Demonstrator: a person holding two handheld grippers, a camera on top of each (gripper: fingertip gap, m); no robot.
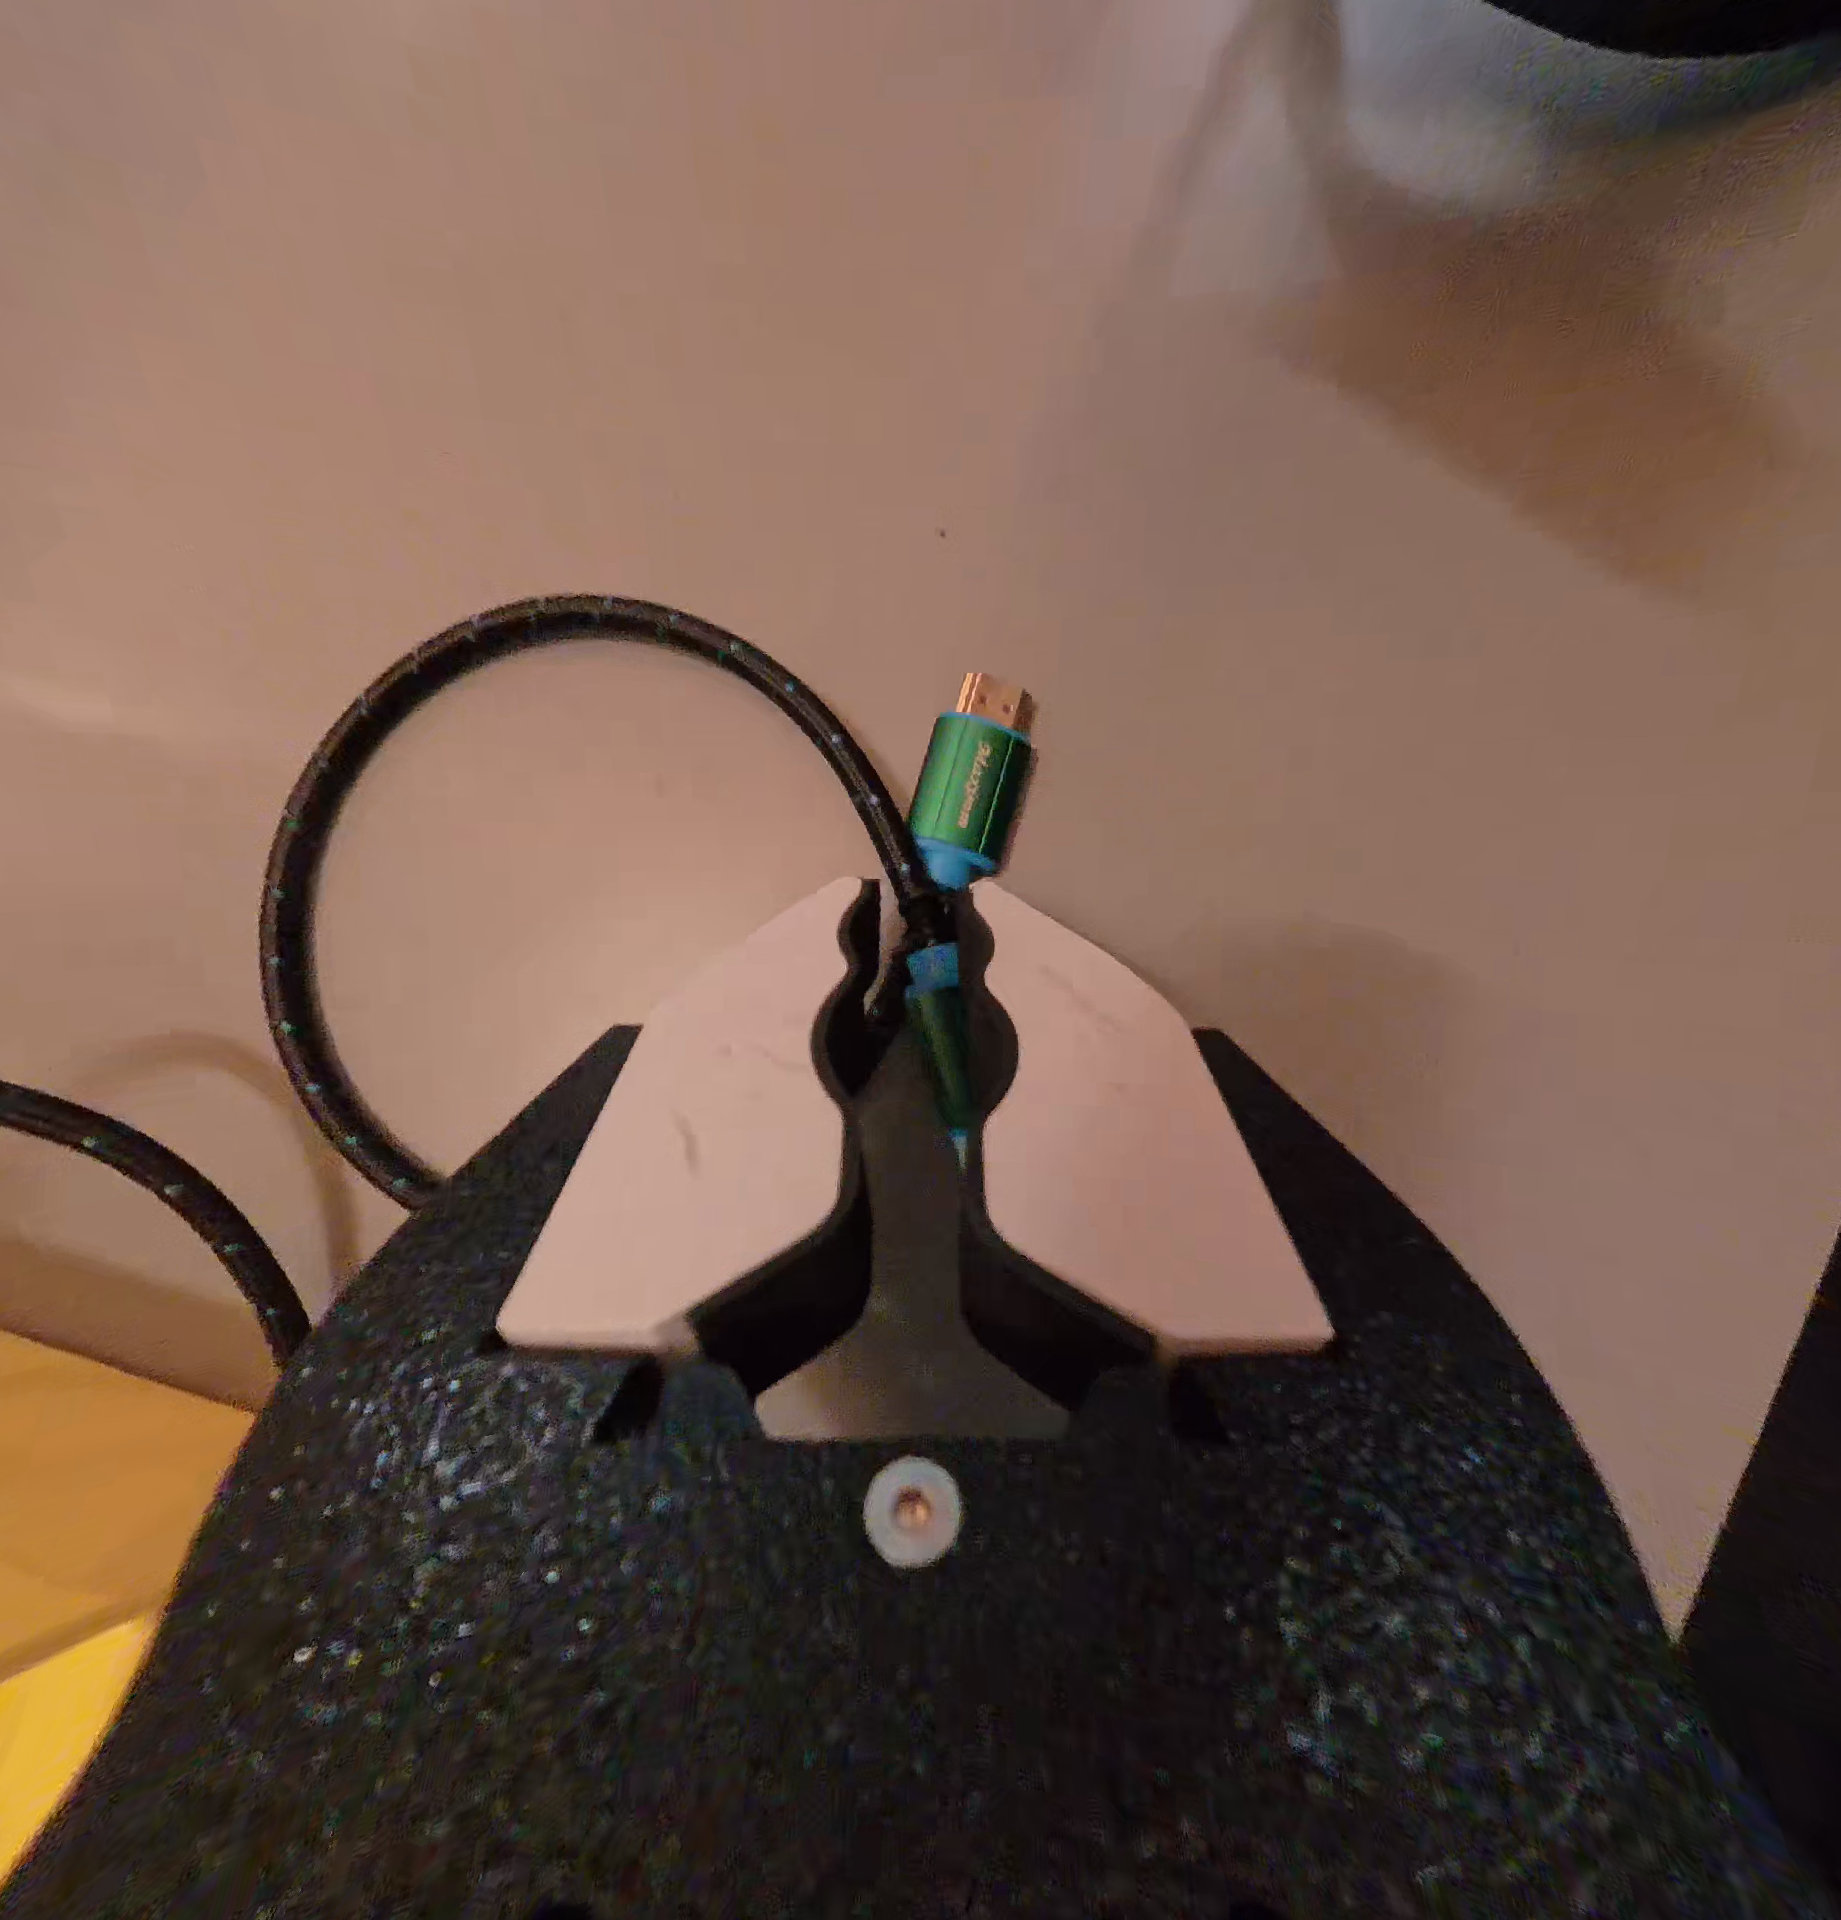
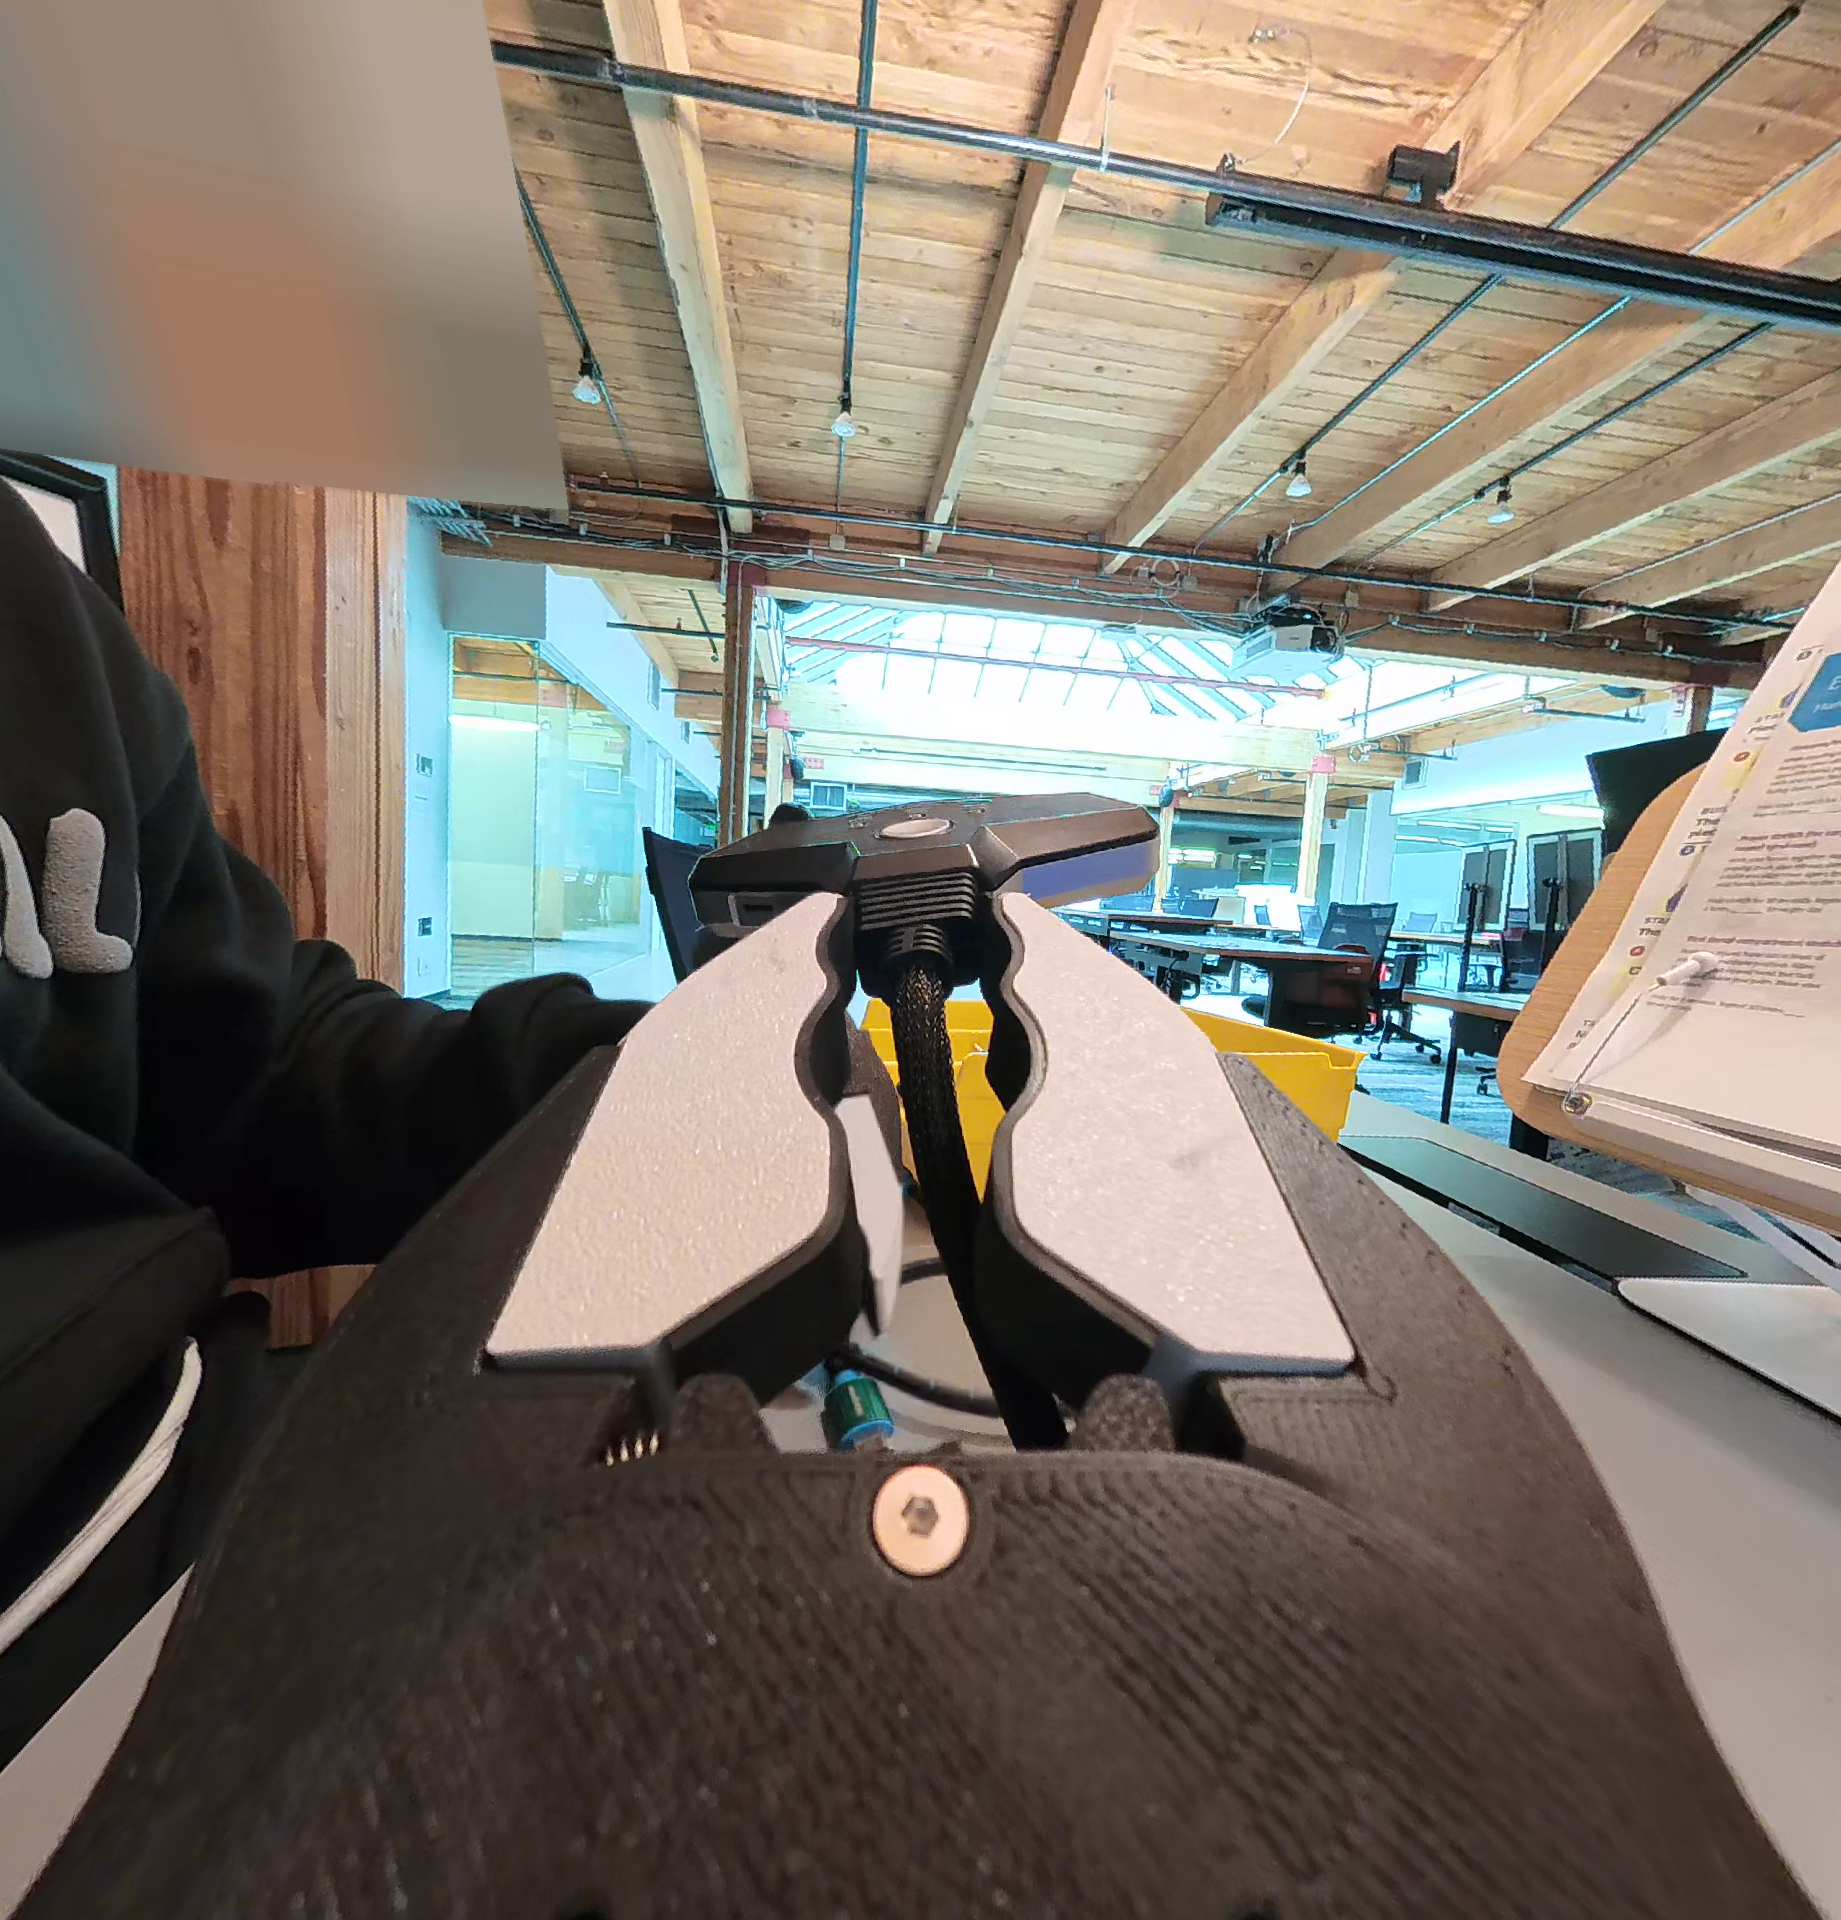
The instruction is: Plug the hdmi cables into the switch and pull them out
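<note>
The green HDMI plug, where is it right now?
Left wrist view, centre: the green HDMI plug sticks up just past the left tongs, which pinch its cable.

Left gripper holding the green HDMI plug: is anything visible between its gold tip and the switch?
Cannot be settled here. In the left wrist view the green HDMI plug, gripped by the left gripper, points at bare pale surface; no switch shows. The switch appears only in the right gripper.

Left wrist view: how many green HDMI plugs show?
2. One green plug sticks up past the left tongs, gold end free; a second plug sits in the gap between them, partly hidden.
</note>
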